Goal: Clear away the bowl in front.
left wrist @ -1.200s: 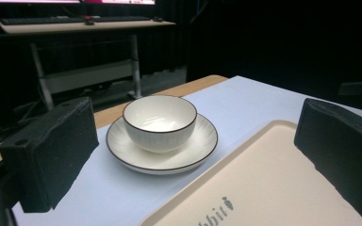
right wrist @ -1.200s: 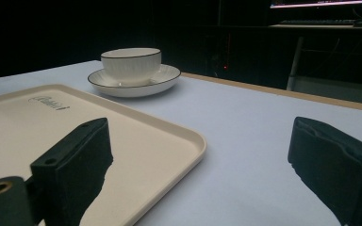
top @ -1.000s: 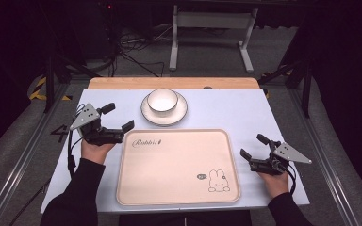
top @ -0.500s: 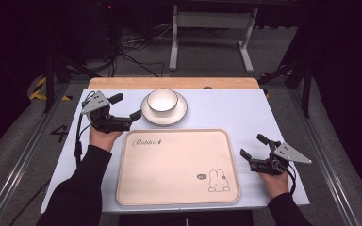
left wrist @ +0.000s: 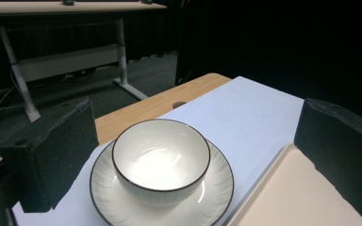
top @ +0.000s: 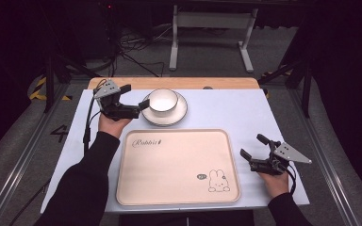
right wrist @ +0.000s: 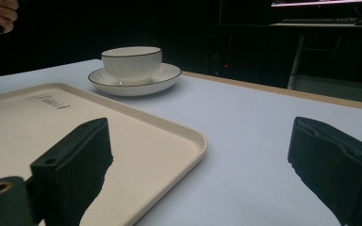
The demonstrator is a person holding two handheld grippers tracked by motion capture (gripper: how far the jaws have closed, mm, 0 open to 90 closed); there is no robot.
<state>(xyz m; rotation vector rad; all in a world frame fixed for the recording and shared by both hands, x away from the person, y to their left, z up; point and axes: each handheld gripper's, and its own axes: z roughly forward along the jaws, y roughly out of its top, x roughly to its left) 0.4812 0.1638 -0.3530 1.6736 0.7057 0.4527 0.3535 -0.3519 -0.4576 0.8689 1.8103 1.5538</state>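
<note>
While its jaws are spread wide, the left tool point(top: 134, 99) is held just beside the bowl point(top: 163, 100), which is seated on a saucer point(top: 179, 114).

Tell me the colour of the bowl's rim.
The bowl is white with a thin dark rim, almost black, clearest in the left gripper view.

The place looks like a lab or recording studio rather than a home. A white-topped table point(top: 226, 113) stands in a dark room on grey carpet, with loose cables point(top: 132, 47) on the floor behind it, a metal desk frame point(top: 212, 33) beyond, yellow-black hazard tape point(top: 40, 87), and a lit monitor point(right wrist: 325, 2) and keyboard point(right wrist: 320, 20) on a far desk.
</note>
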